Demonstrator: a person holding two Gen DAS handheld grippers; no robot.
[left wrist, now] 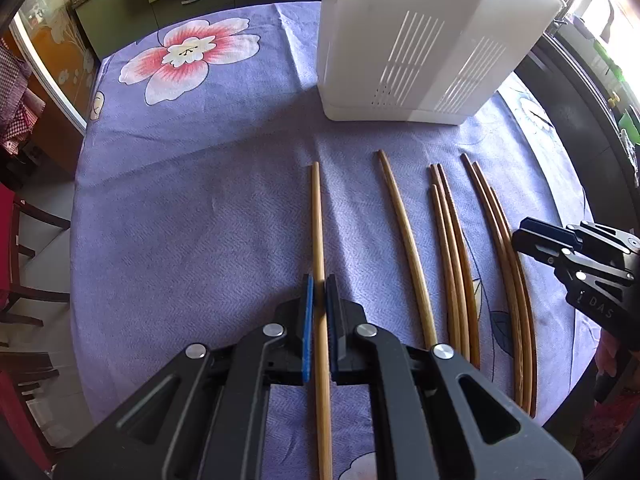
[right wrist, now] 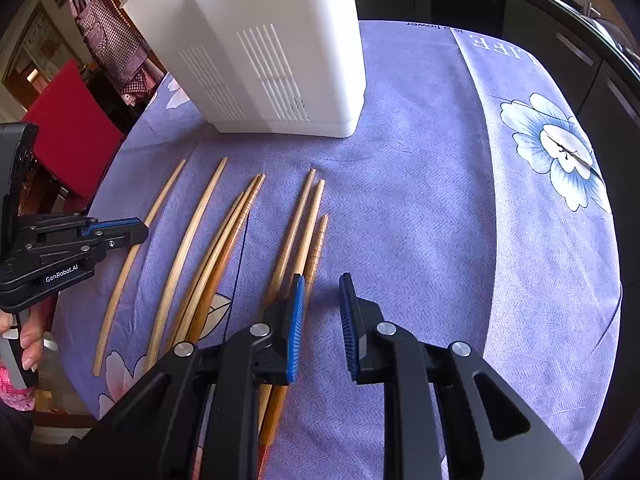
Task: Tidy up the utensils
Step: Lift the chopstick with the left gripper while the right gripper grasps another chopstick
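Note:
Several wooden chopsticks lie side by side on the purple floral tablecloth [left wrist: 200, 208], pointing toward a white slotted utensil holder [left wrist: 424, 40]. My left gripper [left wrist: 319, 280] is shut on the leftmost chopstick [left wrist: 317, 216], which runs between its blue pads. In the right wrist view that gripper [right wrist: 136, 230] sits on the same stick [right wrist: 164, 192]. My right gripper [right wrist: 322, 280] is open, with only bare cloth between its pads. Its left finger [right wrist: 297, 300] rests over the rightmost group of chopsticks [right wrist: 304, 220]. The right gripper [left wrist: 532, 240] also shows at the right edge.
The white holder [right wrist: 272, 48] stands upright at the far side of the sticks. Single and grouped chopsticks [left wrist: 408, 240] [left wrist: 452, 248] lie between the two grippers. A red chair [right wrist: 68, 128] stands beyond the table's left edge, and dark cabinets [right wrist: 560, 40] line the right.

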